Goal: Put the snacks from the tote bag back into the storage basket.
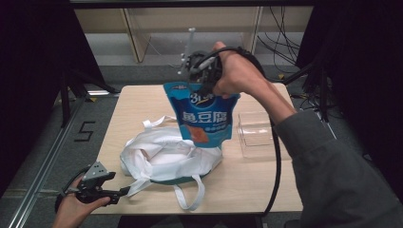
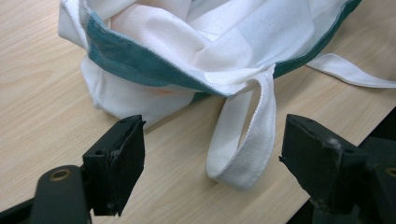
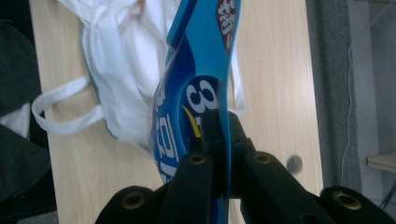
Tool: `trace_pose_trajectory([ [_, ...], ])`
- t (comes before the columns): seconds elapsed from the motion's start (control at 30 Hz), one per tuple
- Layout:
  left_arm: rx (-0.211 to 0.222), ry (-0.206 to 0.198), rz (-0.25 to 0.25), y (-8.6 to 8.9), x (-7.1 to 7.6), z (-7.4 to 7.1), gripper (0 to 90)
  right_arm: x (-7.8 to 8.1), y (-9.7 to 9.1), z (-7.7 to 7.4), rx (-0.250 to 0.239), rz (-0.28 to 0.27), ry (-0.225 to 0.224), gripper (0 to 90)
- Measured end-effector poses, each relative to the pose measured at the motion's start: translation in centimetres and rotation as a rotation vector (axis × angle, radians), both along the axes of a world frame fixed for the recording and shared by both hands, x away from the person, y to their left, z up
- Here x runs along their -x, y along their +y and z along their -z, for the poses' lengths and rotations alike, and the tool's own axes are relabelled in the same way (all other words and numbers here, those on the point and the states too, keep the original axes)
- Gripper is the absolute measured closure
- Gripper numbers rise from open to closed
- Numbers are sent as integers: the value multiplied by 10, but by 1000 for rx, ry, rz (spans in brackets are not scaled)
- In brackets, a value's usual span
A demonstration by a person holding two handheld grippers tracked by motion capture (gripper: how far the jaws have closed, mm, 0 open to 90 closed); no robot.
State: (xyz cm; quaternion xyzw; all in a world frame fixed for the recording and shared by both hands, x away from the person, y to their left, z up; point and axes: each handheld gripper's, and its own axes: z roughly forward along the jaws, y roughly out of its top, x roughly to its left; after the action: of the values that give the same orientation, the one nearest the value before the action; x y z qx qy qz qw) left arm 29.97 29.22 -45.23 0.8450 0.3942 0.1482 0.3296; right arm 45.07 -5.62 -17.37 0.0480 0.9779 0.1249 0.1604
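1. My right tool [image 1: 205, 80] is clamped on the top edge of a glossy blue snack pouch with white lettering [image 1: 205, 118], which hangs upright in the air below it.
2. The pouch's lower end hangs just over the open mouth of a crumpled white cloth tote bag with a teal rim [image 1: 166, 156], which lies on the light wooden table [image 1: 247, 185].
3. In the right gripper view, the tool [image 3: 219, 135] pinches the thin edge of the pouch [image 3: 196, 70], with the bag [image 3: 116, 70] and the table [image 3: 275, 70] below.
4. My left tool [image 1: 124, 192] sits low at the table's near left corner, its jaws wide apart and gripping nothing.
5. In the left gripper view, a white strap loop [image 2: 247, 140] of the bag [image 2: 187, 42] lies on the table [image 2: 42, 93] between the jaws of the tool [image 2: 212, 154], touching neither.
6. A clear plastic box [image 1: 255, 133] stands on the table to the right of the pouch.
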Motion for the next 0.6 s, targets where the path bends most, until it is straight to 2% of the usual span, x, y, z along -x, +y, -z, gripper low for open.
trace_pose_trajectory([
  [0.1, 0, 11, -3, -1, 0, 0, 211, -5, -22, -1, 1, 36, -4, 900],
  [0.13, -1, 10, 2, 0, 0, 0, 211, -6, -31, -2, 5, 71, -5, 900],
  [0.2, 0, 9, 1, 0, 0, 1, 211, -11, -45, -2, 4, 87, -11, 900],
  [0.23, -5, 7, -1, 0, 0, 1, 211, -11, -51, -2, 6, 115, -11, 900],
  [0.27, -30, 1, 9, 1, -2, 0, 211, -13, -58, -1, 6, 117, -6, 900],
  [0.3, 22, -8, -30, -3, -1, 3, 211, -15, -64, -2, 8, 121, -14, 900],
  [0.33, 24, -5, -22, -2, 0, 2, 211, -16, -70, -2, 9, 138, -18, 900],
  [0.37, 10, -2, -11, -1, -1, 2, 211, -18, -76, -2, 9, 153, -14, 900],
  [0.4, -30, 5, 14, 1, -1, 0, 211, -20, -82, -2, 11, 160, -22, 900],
  [0.47, -29, 6, 12, 1, -1, 0, 211, -21, -91, -2, 0, 207, -14, 900],
  [0.5, -25, 10, 7, 1, -1, 0, 211, -24, -98, -2, 3, 209, -26, 900],
  [0.6, -10, 5, -2, 0, -1, 1, 211, -28, -112, 0, -19, 250, -14, 900],
])
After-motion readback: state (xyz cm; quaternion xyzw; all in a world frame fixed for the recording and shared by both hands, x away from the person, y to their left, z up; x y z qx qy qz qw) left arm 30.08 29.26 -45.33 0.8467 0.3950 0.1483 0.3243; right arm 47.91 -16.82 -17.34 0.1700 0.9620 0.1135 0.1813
